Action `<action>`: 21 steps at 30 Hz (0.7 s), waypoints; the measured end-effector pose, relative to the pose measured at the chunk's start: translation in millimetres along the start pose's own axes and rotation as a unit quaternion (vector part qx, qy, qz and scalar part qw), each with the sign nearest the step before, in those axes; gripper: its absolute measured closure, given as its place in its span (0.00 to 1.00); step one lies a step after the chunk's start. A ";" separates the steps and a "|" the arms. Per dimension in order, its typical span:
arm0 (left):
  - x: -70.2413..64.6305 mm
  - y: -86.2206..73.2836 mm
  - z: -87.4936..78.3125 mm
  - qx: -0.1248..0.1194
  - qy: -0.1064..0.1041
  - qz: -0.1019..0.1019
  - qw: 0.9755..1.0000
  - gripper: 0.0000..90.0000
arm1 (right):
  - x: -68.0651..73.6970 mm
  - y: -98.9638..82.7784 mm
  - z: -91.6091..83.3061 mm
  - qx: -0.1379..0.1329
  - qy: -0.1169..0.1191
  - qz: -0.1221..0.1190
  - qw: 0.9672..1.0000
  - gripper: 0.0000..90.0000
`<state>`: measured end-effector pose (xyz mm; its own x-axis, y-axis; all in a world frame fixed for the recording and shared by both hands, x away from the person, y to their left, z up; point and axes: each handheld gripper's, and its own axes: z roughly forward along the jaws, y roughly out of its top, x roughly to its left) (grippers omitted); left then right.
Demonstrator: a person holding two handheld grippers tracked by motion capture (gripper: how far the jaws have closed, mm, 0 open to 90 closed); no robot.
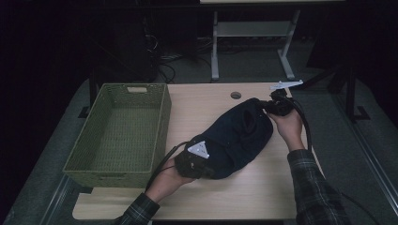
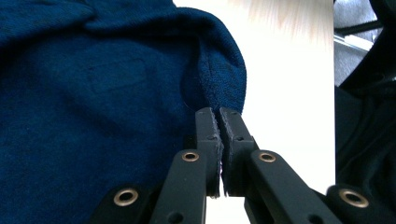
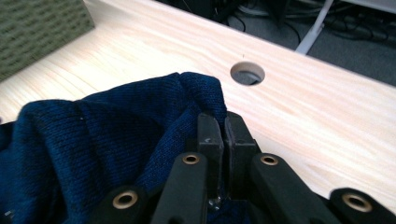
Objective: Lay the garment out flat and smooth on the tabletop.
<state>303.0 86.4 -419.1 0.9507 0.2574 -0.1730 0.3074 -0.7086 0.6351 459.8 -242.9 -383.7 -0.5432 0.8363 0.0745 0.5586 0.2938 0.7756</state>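
Note:
A dark blue knitted garment [image 1: 239, 136] lies bunched on the wooden table [image 1: 202, 108], running from near left to far right. My left gripper [image 1: 199, 161] is at its near left end, jaws shut on a fold of the blue cloth [image 2: 224, 84]. At the garment's far right end my right gripper [image 1: 270, 107] is also shut, pinching an edge of the knit [image 3: 201, 93]. In the left gripper view the pads [image 2: 208, 126] press together with fabric rising just above them. In the right gripper view the pads [image 3: 210, 133] meet with cloth tucked between them.
A green woven basket [image 1: 162, 122], with nothing inside, stands on the table's left part, close to the garment. A round cable hole [image 1: 235, 95] sits near the table's far edge. Beyond the table are a white desk frame [image 1: 215, 47] and cables on the floor.

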 end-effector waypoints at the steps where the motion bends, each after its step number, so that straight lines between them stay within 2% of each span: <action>1: 0.0 -0.2 1.9 0.004 0.000 0.003 1.000 0.97 | -0.4 -1.4 4.4 0.005 -0.002 0.003 1.000 0.97; 7: 0.8 -2.3 14.1 0.034 0.007 0.005 0.999 0.97 | -2.9 -9.5 24.1 0.023 -0.005 0.014 1.000 0.95; 10: 0.9 -2.9 17.4 0.037 0.006 0.004 0.999 0.97 | -4.0 -11.9 27.7 0.016 -0.003 0.022 1.000 0.82; 11: 0.6 -2.9 17.9 0.036 0.006 0.005 0.999 0.96 | -4.0 -12.4 26.8 0.012 -0.002 0.027 1.000 0.76; 14: -0.1 -2.2 17.8 0.031 0.010 0.011 0.999 0.95 | -4.1 -13.2 19.8 -0.002 -0.004 0.027 1.000 0.71; 16: -0.8 -2.2 16.9 0.024 0.008 0.004 1.000 0.94 | -4.5 -14.6 13.4 -0.010 -0.005 0.026 1.000 0.70; 21: 0.1 -1.0 13.4 0.017 0.012 0.008 1.000 0.90 | -3.8 -19.7 -1.2 -0.020 0.000 0.024 1.000 0.70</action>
<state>303.3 78.4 -429.8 0.9541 0.2617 -0.1454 0.2947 -0.7347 0.6110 450.0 -252.4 -398.5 -0.5160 0.8492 0.1126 0.5591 0.2342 0.7953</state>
